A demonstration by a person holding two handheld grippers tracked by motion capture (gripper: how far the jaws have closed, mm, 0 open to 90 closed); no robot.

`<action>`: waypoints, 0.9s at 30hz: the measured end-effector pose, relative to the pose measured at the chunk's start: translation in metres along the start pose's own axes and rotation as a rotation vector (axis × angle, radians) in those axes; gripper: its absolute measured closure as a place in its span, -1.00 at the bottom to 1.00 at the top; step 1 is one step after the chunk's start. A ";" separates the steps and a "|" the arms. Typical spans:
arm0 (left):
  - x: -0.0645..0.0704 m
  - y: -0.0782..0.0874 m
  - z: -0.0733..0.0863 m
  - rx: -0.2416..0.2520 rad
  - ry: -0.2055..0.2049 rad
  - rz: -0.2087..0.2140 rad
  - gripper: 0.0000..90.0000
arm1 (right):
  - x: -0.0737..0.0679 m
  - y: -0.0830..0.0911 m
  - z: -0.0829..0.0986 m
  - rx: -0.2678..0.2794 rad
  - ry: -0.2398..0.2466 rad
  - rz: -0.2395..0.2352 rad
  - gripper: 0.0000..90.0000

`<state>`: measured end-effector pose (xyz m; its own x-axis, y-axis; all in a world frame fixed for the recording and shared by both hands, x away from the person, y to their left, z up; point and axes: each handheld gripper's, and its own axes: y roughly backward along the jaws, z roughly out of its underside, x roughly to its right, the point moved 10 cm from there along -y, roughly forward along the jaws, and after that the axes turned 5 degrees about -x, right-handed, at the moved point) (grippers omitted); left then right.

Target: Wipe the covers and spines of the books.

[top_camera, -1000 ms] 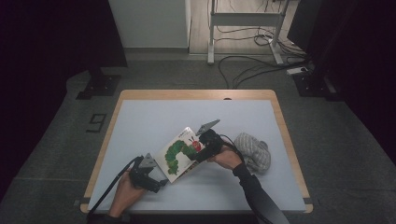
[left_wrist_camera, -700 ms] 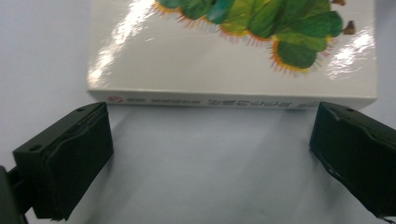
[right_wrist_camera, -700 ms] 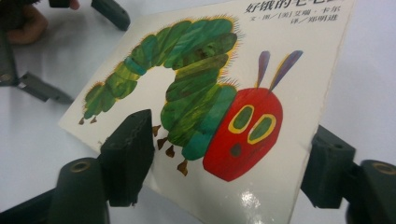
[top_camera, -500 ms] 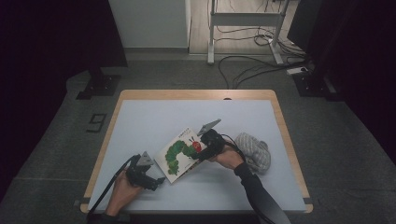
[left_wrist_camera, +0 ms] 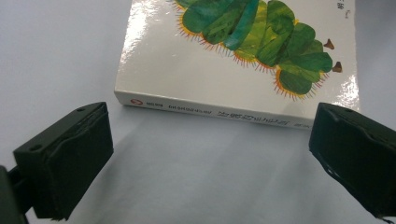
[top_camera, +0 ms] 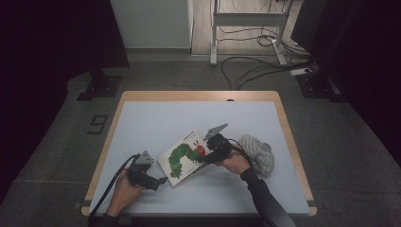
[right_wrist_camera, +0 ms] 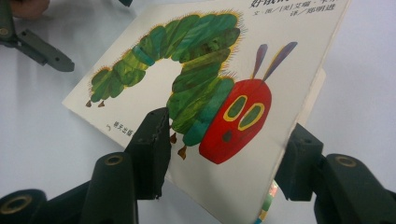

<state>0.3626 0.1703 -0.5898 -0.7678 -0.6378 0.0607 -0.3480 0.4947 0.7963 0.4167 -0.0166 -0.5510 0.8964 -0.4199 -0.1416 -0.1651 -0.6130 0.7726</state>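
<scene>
the left gripper (top_camera: 161,180) has drifted down toward the lower left, jaws spread before the book's (top_camera: 185,156) spine. the right gripper (top_camera: 202,160) pinches the cover, lifting it, centre frame.

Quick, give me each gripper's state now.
Left gripper: open, empty, just short of the book's spine.
Right gripper: shut on the book's cover, lifting it.

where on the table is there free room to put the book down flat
The far half of the table, between the back edge and the book, is bare, and so is the left strip beyond the left hand-held gripper. It is crowded at the near middle and right, where the right hand-held gripper, the book and the grey cloth sit close together.
</scene>
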 end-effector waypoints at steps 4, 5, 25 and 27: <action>0.000 0.001 -0.003 -0.011 -0.010 -0.007 -1.00 | -0.001 0.002 0.004 0.005 0.008 0.006 -0.01; 0.000 0.002 -0.004 -0.011 -0.011 -0.006 -1.00 | -0.002 0.003 0.004 0.006 0.005 0.007 -0.01; 0.003 0.004 -0.010 -0.024 -0.018 0.018 -1.00 | -0.009 0.009 0.024 0.023 -0.009 0.008 0.08; 0.004 0.004 -0.011 -0.028 -0.023 0.017 -1.00 | -0.009 0.010 0.025 0.025 -0.010 0.007 0.09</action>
<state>0.3641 0.1634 -0.5798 -0.7858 -0.6156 0.0603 -0.3202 0.4883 0.8118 0.3965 -0.0357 -0.5581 0.8910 -0.4311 -0.1426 -0.1819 -0.6266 0.7578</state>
